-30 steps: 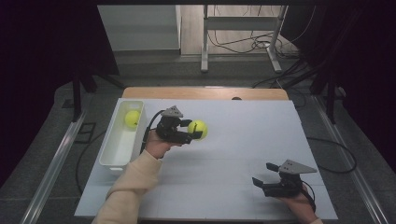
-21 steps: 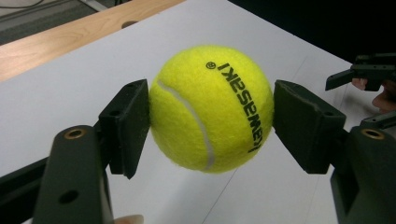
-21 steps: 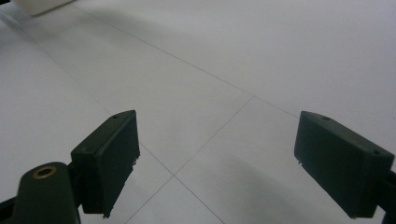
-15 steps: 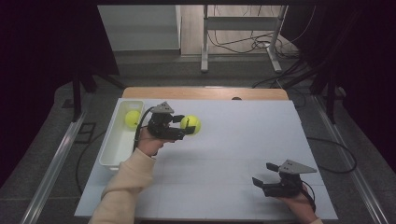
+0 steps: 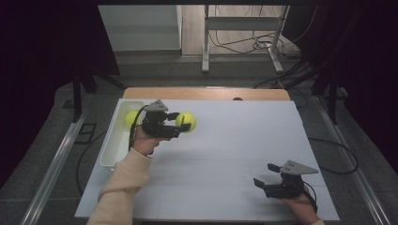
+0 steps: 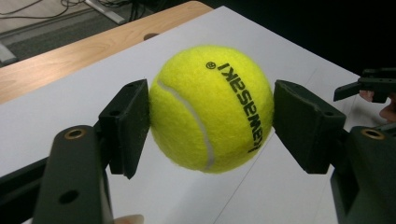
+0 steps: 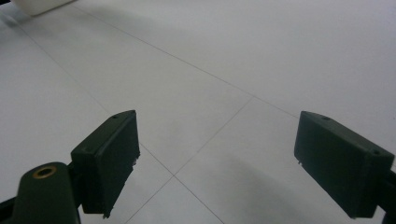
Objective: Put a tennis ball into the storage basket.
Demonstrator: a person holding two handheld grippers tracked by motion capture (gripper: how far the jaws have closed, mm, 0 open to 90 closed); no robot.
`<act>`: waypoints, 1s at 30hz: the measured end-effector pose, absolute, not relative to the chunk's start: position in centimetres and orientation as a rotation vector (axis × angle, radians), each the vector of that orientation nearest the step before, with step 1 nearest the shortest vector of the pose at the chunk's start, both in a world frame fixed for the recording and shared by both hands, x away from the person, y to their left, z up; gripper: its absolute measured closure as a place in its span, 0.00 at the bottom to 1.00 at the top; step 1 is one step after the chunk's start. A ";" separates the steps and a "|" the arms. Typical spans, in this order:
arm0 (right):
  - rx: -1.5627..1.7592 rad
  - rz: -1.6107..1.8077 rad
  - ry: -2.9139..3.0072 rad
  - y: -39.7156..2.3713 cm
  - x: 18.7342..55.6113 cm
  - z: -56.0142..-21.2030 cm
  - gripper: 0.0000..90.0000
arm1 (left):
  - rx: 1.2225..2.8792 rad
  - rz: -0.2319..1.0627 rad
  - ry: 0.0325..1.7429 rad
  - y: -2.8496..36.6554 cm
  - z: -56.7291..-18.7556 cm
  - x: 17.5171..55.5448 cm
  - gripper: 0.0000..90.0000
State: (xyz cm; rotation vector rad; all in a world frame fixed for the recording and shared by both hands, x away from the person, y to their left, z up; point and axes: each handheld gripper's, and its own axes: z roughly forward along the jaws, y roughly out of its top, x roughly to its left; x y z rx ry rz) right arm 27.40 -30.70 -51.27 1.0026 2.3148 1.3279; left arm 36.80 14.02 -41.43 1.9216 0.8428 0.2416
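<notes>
— Left gripper (image 5: 180, 125) first: what is it doing?

— Its two black jaws are clamped on a yellow tennis ball (image 5: 186, 122), one pad pressed to each side. In the left gripper view the ball (image 6: 211, 108) sits squarely between the pads, clear of the surface beneath, with black lettering and a white seam facing the camera.

— Where is that over the table?

— Over the left half of the white table top (image 5: 234, 154), towards its far side, just beside the white bin (image 5: 114, 140) that stands along the table's left edge. The person's left hand (image 5: 143, 143), in a cream sleeve (image 5: 119, 187), carries the gripper there.

— Anything in the bin?

— A second tennis ball (image 5: 131, 118) lies at its far end, partly hidden behind the left gripper.

— And the other side?

— The right gripper (image 5: 262, 183) is low over the near right part of the table, well apart from the ball and the bin. Its jaws stand wide apart with nothing between them; the right gripper view looks past them (image 7: 215, 163) onto bare white surface crossed by thin seams.

— What lies beyond the white top?

— A strip of wooden table edge (image 5: 202, 93) along the far side, then grey floor with cables (image 5: 244, 47) and the legs of a metal stand (image 5: 205, 42).
</notes>
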 end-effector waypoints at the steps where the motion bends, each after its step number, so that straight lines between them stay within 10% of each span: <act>1: 1.003 1.328 2.315 -30.7 27.4 -51.3 0.17 | 1.920 0.245 0.845 14.1 -41.4 36.8 0.34; 30: 1.003 1.327 2.314 -30.7 27.4 -51.3 0.17 | 1.844 0.331 0.954 17.5 -40.4 36.6 0.34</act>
